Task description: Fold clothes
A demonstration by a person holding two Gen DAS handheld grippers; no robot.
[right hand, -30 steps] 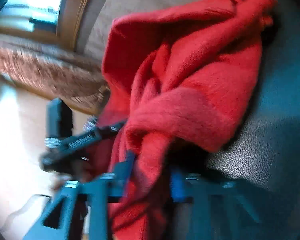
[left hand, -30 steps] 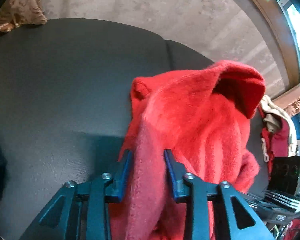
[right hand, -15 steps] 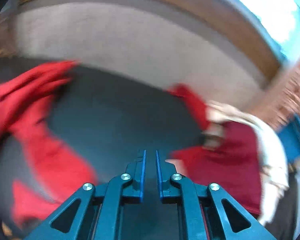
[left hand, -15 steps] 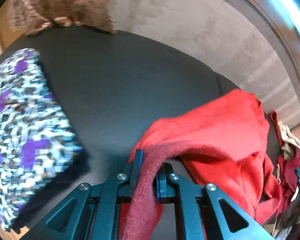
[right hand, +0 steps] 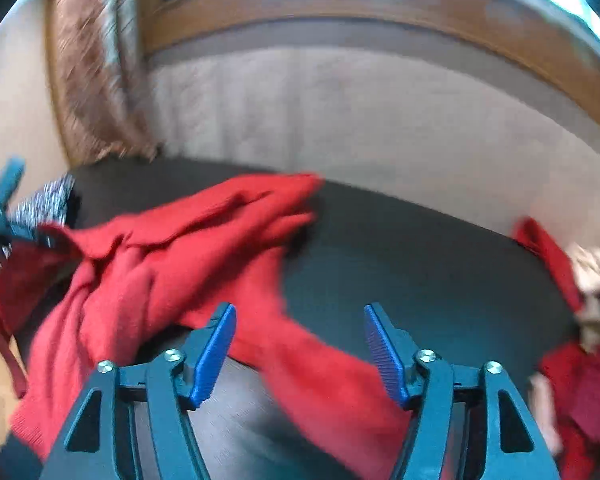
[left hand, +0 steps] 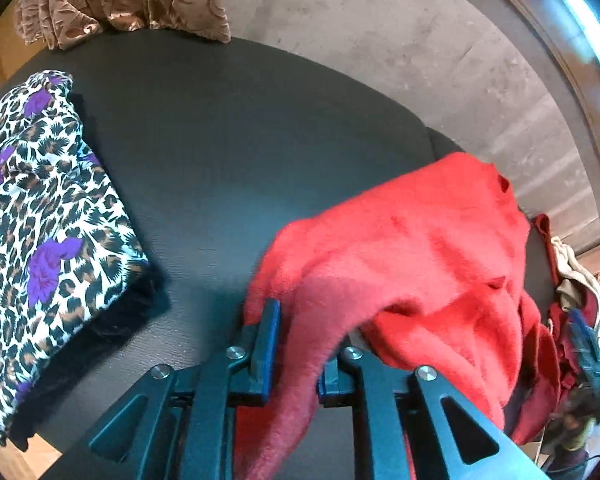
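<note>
A red fleece garment (left hand: 420,256) lies crumpled on the dark leather seat (left hand: 240,128). My left gripper (left hand: 300,340) pinches a fold of its edge, which drapes down between the fingers; the jaws are easing open with the cloth still pressed between them. In the right wrist view the same red garment (right hand: 204,240) spreads to the left, with one strip trailing under my right gripper (right hand: 299,312). That gripper hovers above the seat with its jaws opening wide, and its pads touch nothing. The left gripper (right hand: 0,216) shows at the far left edge, blurred.
A folded leopard-print garment with purple flowers (left hand: 40,216) sits at the seat's left end. A pile of dark red and cream clothes (right hand: 580,280) lies at the right end. A brown patterned curtain (left hand: 120,0) and a pale wall stand behind.
My right gripper let go of the red garment, swung away and opened wide. My left gripper carried its fold leftward, bringing the leopard-print garment into view, and the garment dropped onto the seat.
</note>
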